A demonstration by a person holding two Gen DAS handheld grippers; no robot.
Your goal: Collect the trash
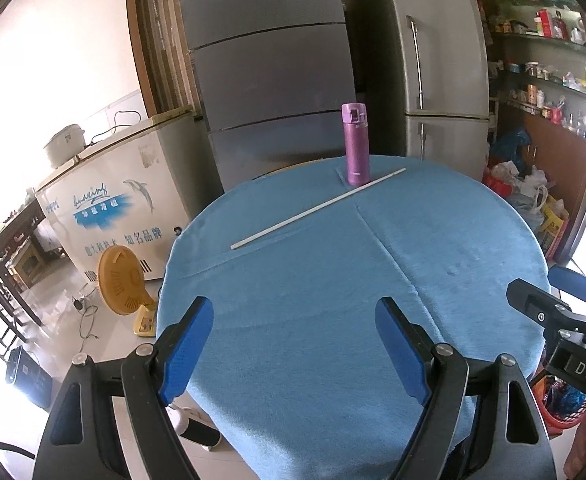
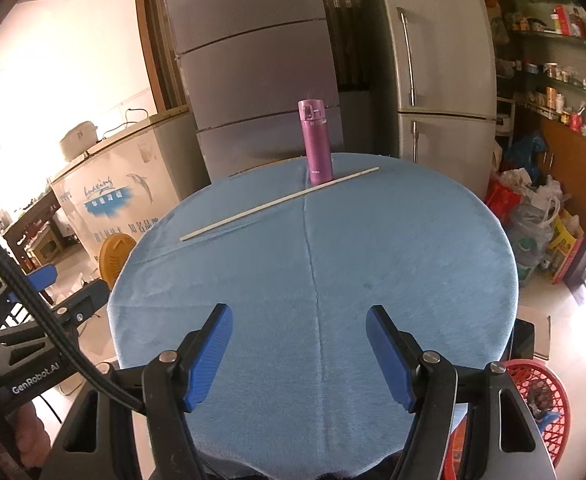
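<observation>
— Where's the trash?
— A white stick (image 1: 317,209) lies on the blue surface (image 1: 433,240), just beside the purple flask (image 1: 355,144).
— The tongs?
— Left tongs (image 1: 295,350) and right tongs (image 2: 299,354) both apart, empty.

Off to my right, the right gripper (image 1: 573,296) body reads "DAS"; the left gripper (image 2: 65,292) reads "GenRobot.AI"; the chest freezer (image 1: 113,208) shows "知名品牌".
</observation>
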